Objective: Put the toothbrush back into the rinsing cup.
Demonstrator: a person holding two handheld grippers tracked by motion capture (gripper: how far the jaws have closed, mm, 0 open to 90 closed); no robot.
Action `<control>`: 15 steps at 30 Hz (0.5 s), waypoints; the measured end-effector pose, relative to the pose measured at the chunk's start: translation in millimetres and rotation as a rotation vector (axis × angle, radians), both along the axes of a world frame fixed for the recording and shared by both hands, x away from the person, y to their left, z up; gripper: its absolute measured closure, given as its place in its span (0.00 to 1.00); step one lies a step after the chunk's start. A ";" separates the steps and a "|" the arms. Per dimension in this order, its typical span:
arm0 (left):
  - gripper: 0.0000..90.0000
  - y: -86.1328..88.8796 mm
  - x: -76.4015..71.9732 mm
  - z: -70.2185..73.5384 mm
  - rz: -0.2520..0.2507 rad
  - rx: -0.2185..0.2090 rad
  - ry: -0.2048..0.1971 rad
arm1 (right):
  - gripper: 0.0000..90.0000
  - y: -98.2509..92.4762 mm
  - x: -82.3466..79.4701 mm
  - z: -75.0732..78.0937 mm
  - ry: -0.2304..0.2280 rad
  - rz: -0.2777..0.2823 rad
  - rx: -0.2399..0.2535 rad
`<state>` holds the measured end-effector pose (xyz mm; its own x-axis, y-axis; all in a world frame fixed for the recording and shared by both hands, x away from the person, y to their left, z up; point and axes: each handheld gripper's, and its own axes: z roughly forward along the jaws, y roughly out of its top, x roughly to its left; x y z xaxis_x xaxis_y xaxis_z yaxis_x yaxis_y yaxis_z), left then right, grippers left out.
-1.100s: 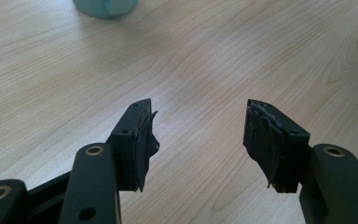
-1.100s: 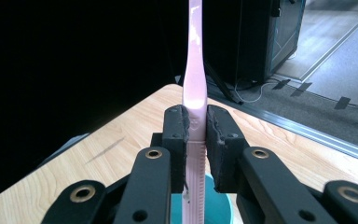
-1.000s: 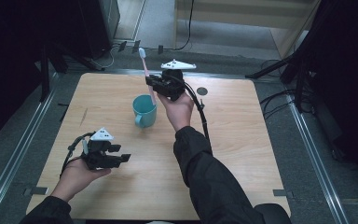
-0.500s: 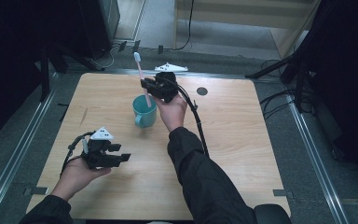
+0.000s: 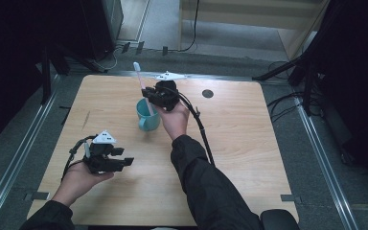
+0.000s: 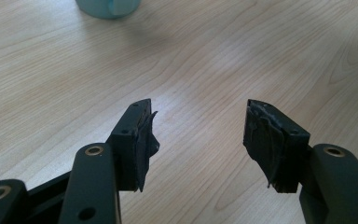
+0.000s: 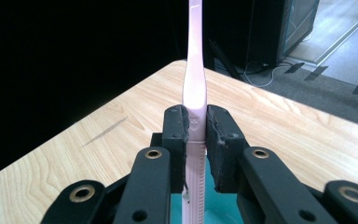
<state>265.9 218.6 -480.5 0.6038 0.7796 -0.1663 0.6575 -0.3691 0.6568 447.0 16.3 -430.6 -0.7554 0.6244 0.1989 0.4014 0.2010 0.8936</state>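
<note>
Lowering the slim pale pink plastic toothbrush (image 5: 143, 89), I now have its handle end down inside the teal ceramic mug (image 5: 148, 116) on the wooden tabletop (image 5: 249, 143), right gripper (image 5: 149, 98) clamped on the handle. Left gripper (image 5: 125, 162) idles half-open, empty. Releasing comes next, I judge.

Pink toothbrush (image 7: 194, 93) upright, lower end inside teal cup (image 5: 148, 116) standing mid-table.

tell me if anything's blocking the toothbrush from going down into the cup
Nothing visible is in the way. The right gripper is shut on the toothbrush, holding it upright with its lower end already at the mouth of the cup. The left gripper rests apart on the table.
</note>
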 end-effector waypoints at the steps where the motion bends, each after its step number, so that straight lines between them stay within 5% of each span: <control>1: 0.47 0.2 -0.1 0.1 -0.001 0.002 0.000 | 0.88 -0.3 -0.4 -1.5 0.005 0.001 -0.004; 15: 0.47 -0.3 0.5 -0.3 -0.002 0.002 0.003 | 0.87 -2.7 -1.1 -16.8 0.028 -0.006 -0.023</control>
